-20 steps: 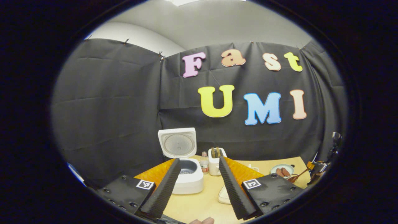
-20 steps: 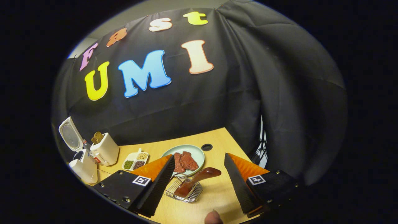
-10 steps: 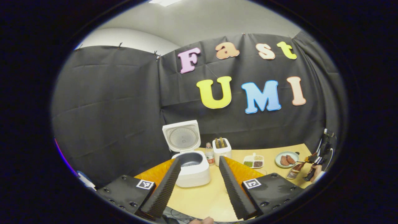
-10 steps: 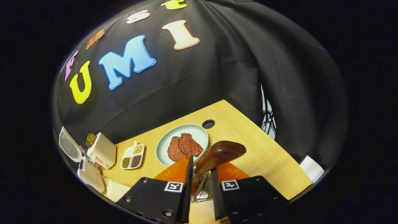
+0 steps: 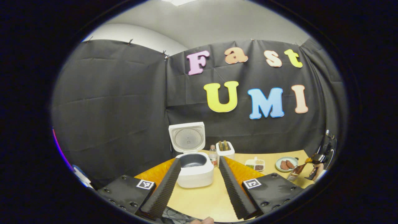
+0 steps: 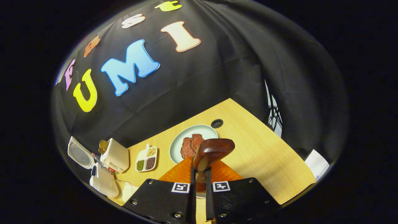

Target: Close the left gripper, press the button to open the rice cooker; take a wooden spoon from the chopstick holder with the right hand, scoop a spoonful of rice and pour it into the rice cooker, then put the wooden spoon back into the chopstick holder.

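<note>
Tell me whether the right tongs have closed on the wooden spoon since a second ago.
Yes. The right tongs, then spread wide either side of the wooden spoon, now pinch its handle, near the plate.

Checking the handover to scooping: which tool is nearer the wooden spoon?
Right. The right tool is shut on the wooden spoon; the left tool faces the rice cooker, well apart.

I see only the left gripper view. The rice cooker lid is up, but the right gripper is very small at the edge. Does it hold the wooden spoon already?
Observer: Yes. In the right gripper view the right gripper is shut on the wooden spoon.
Operator: Where does the spoon's wide end point?
Observer: Up and forward, past the fingertips, in front of the plate with meat.
</note>
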A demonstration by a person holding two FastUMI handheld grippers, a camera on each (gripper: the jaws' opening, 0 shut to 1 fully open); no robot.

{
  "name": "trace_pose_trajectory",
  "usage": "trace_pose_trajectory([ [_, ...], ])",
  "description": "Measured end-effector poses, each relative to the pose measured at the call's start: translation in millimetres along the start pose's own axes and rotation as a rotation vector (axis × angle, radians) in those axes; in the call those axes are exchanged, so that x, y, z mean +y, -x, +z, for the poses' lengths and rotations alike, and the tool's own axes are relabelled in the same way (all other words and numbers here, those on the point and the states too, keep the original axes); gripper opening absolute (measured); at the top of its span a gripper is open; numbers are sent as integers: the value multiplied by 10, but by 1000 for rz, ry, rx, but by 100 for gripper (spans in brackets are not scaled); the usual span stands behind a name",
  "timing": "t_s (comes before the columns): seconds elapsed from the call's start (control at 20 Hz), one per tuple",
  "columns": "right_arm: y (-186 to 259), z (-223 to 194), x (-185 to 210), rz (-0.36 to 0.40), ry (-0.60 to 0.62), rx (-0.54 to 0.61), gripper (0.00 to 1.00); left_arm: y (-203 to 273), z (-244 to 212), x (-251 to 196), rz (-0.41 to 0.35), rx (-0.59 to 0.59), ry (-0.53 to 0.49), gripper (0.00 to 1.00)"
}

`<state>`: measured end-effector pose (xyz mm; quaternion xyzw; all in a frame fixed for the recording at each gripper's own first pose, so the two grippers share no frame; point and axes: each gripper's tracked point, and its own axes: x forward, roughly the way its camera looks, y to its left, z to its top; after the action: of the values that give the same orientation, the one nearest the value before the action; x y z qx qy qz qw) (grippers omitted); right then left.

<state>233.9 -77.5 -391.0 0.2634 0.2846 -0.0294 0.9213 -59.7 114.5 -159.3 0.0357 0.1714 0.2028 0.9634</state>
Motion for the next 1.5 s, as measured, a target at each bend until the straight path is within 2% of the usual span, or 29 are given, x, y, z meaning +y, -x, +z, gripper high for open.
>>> trace_pose_trajectory([
  [0.15, 348, 285, 269, 14, 57, -49, 13, -74, 93, 246, -21, -39, 46, 87],
  [0.35, 927, 498, 876, 61, 102, -90, 13, -118, 187, 676, -59, -105, 75, 87],
  [0.5, 1240, 388, 1476, 123, 114, -96, 12, -145, 187, 992, -95, -129, 85, 87],
  [0.65, 1350, 64, 2013, 175, 148, -67, 12, -170, 164, 1280, -128, -148, 103, 87],
  [0.85, 1263, -510, 2558, 224, 230, 20, 12, -243, 154, 1583, -121, -145, 119, 88],
  [1.05, 867, -1000, 2800, 234, 280, 108, 13, -386, 44, 1813, -66, -112, 131, 88],
  [1.25, 466, -1417, 2821, 224, 378, 177, 13, -600, -119, 1961, 3, -45, 104, 87],
  [1.3, 371, -1495, 2797, 215, 410, 183, 12, -647, -114, 1958, 12, -39, 99, 90],
  [1.35, 300, -1556, 2761, 204, 435, 195, 13, -699, -105, 1951, 20, -31, 95, 87],
  [1.5, 101, -1772, 2711, 196, 477, 239, 13, -831, -153, 1892, 45, 3, 87, 88],
])
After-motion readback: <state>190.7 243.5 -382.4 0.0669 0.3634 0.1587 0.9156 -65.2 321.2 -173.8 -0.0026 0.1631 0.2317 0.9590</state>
